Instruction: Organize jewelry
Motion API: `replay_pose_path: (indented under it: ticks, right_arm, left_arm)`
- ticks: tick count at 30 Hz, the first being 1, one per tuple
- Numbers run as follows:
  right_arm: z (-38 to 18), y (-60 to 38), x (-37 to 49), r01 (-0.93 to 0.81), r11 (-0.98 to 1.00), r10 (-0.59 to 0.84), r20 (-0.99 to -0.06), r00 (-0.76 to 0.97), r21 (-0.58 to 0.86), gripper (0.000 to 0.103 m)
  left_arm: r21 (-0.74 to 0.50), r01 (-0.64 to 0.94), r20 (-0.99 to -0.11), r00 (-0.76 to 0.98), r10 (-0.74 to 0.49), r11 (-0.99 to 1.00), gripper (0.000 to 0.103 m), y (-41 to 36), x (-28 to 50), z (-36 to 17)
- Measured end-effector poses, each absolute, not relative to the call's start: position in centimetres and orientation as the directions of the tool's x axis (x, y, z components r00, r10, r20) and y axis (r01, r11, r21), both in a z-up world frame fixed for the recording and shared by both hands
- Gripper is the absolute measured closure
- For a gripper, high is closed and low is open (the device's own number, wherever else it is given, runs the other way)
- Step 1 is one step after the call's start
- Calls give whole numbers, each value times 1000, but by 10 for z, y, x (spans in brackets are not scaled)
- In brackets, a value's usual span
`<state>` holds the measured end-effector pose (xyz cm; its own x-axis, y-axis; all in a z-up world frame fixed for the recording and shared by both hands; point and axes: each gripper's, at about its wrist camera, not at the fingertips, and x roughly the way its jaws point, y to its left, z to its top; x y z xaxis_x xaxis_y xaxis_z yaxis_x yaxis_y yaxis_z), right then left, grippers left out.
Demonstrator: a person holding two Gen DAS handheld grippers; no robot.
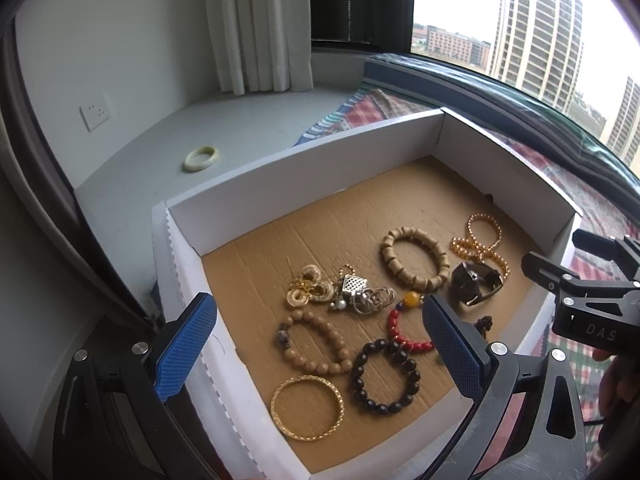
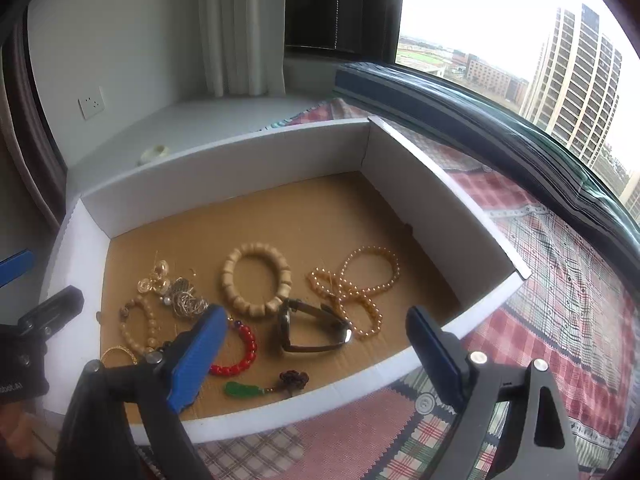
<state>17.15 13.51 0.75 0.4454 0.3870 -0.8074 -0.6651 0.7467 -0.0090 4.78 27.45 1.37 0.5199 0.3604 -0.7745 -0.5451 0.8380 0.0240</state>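
Observation:
A white cardboard box (image 1: 308, 168) with a brown floor holds the jewelry: a gold bangle (image 1: 307, 407), a dark bead bracelet (image 1: 385, 377), tan bead bracelets (image 1: 314, 342), a chunky wooden bracelet (image 1: 412, 259), a red bead string (image 1: 400, 330), a watch (image 1: 476, 281), a pearl-like necklace (image 1: 480, 240) and a gold and silver tangle (image 1: 340, 290). My left gripper (image 1: 320, 352) is open above the box's near left side. My right gripper (image 2: 316, 354) is open over the watch (image 2: 312, 328) and the box's front wall (image 2: 360, 384). A pale jade bangle (image 1: 201, 158) lies outside on the sill.
The box stands on a plaid cloth (image 2: 560, 300) on a window ledge. A white sill (image 1: 168, 148), a wall socket (image 1: 95, 111) and curtains (image 1: 256, 24) are at the back left. The window (image 1: 520, 20) runs along the right. The right gripper's body (image 1: 588, 300) shows beside the box.

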Motion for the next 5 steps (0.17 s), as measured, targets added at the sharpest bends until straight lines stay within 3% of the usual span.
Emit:
replay_pose_path:
  ticks: [5]
  right_arm:
    - [6, 136, 171, -667, 745, 379, -810, 447, -19, 11]
  left_arm:
    - [32, -557, -767, 519, 378, 830, 1, 274, 46, 14]
